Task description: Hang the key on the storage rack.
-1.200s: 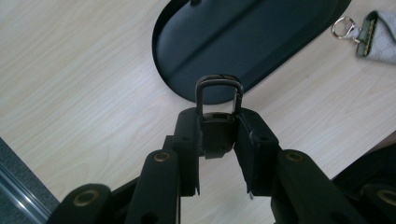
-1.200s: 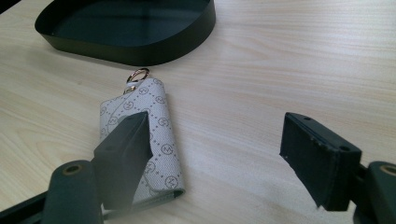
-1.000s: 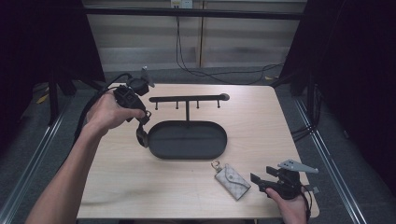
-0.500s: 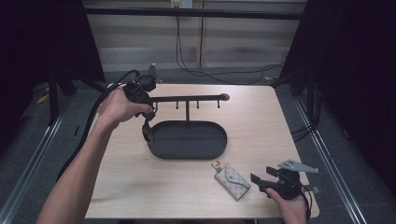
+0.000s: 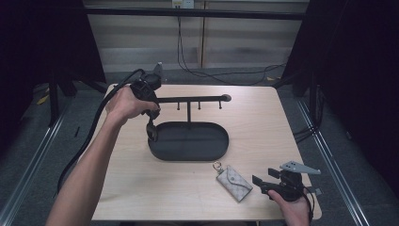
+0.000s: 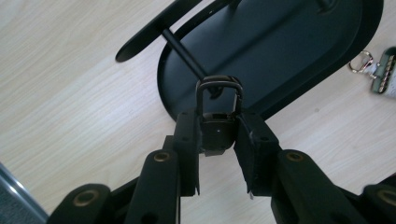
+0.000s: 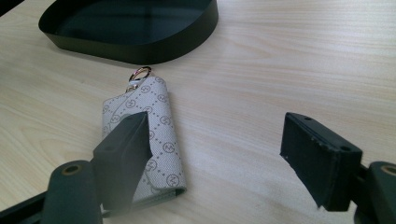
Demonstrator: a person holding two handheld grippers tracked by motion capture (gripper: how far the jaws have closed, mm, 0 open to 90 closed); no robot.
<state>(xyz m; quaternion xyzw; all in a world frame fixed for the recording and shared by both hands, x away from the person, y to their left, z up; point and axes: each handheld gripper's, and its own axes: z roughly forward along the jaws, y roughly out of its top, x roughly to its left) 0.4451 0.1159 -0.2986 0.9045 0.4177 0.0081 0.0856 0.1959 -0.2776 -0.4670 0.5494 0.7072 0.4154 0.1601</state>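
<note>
Padlock (image 6: 218,133) clamped in left gripper (image 6: 218,140); right gripper (image 7: 224,154) open.

One stand (image 5: 188,101), one pouch (image 5: 234,182), one padlock (image 6: 217,128)

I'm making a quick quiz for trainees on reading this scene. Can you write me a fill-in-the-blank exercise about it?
1. The left gripper is shut on a small black ____, whose shackle is at a hook of the black key stand.
2. The patterned key pouch lies on the wooden ____.
3. The right gripper has its jaws ____, with nothing pressed between them.
4. The metal ring of the key pouch points toward the stand's oval ____.

Missing words: padlock; table; open; tray
</note>
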